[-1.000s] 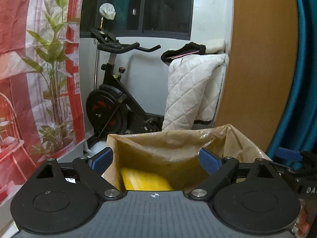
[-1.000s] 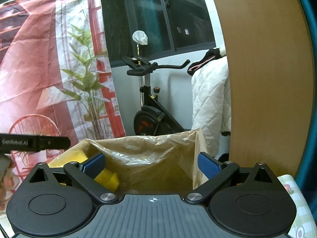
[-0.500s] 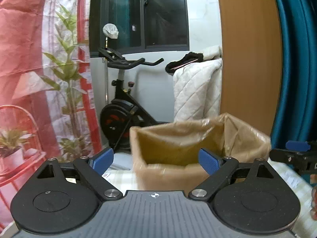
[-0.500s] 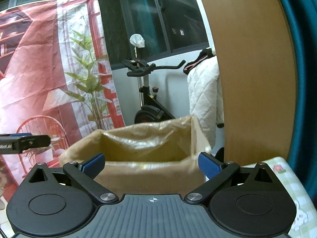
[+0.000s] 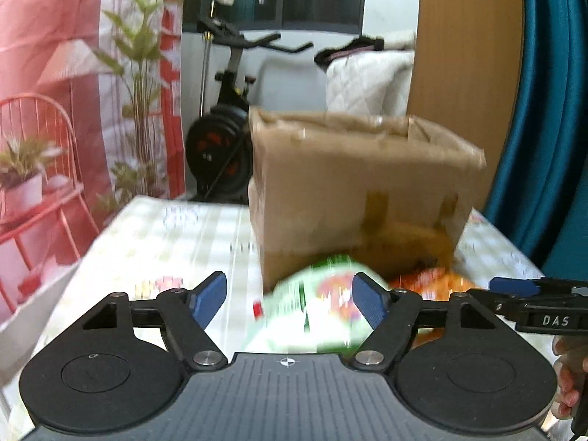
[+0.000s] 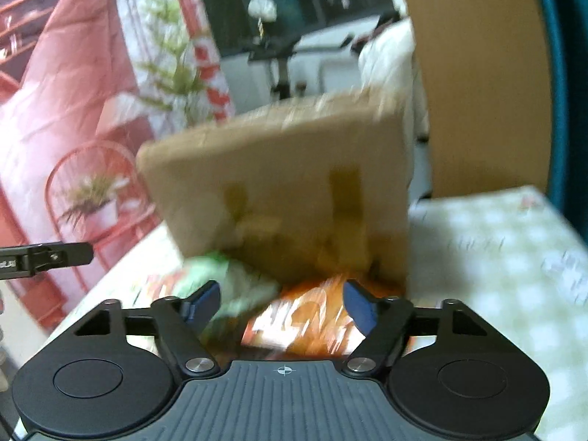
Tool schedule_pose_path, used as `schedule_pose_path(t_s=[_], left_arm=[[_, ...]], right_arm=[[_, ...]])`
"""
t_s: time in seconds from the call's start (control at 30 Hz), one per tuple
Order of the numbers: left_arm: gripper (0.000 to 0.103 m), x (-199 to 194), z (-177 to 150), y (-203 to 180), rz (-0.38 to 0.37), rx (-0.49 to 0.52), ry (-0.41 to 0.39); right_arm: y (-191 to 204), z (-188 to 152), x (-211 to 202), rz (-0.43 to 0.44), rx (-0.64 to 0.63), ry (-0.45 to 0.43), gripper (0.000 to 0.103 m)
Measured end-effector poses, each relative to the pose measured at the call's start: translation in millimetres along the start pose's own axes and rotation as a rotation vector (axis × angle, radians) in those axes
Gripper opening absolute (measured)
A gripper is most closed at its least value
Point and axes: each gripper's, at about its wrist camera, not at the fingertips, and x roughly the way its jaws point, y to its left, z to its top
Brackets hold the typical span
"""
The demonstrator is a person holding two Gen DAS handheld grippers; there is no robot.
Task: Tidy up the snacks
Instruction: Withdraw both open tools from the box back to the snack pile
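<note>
A red chair (image 5: 35, 154) and a bike (image 5: 224, 139) stand beyond the checked table (image 5: 176, 235), left of the brown bag (image 5: 360, 191), which blocks the view behind it. A second ago both cameras looked down into the bag's open top; now they sit lower, facing its side. A green packet (image 5: 319, 308) and an orange packet (image 6: 312, 319) lie blurred on the table at the bag's foot. The left gripper (image 5: 290, 297) and right gripper (image 6: 281, 303) are spread wide, each over a packet, clamping nothing.
</note>
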Motion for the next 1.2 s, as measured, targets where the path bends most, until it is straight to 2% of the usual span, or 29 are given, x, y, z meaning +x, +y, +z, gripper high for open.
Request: schedule_pose_path(t_s=[0.13,0.2,0.33,0.47,0.57,0.73,0.83,0.9,0.97,1.2], left_arm=[[0.074,-4.0,-17.4,5.4,0.004,-0.016,0.024],[0.071,-7.2,-25.9,7.5,0.005,-0.024,0.035],[0.071,-11.3,-32.8,11.2,0.015,-0.003,0.046],[0.071,-11.4,-36.0,13.8,0.004,-0.017,0.054],[0.071,-6.4,-40.6,11.3,-0.007,-0.009,0.069],[0.071,3.2,-48.5,9.7,-0.025,0.003,0.097],[0.071,7.1,-53.1,10.9,-0.027,-0.003,0.107],[0.071,8.6,-55.1,12.5,-0.027,-0.001,0.109],[0.071,9.7,-56.8,12.4,-0.017,0.007,0.108],[0.071,11.5,-58.6,16.6,-0.015,-0.005,0.118]], right_arm=[[18.5,-25.2,-0.1,0.034,-0.017,0.067,0.062],[24.1,-33.9,0.5,0.061,0.014,0.105,0.060],[29.9,-45.8,8.9,0.136,0.076,0.193,0.059],[32.0,-54.2,23.4,0.158,0.098,0.266,0.059],[26.4,-59.2,31.3,0.109,0.114,0.312,0.057],[18.7,-61.7,32.7,0.022,0.131,0.320,0.058],[19.9,-64.9,36.2,0.002,0.122,0.344,0.060],[21.5,-68.9,42.4,-0.019,0.097,0.358,0.060],[26.4,-68.9,44.6,-0.028,0.064,0.359,0.066],[49.0,-71.5,57.0,-0.079,-0.057,0.362,0.067]])
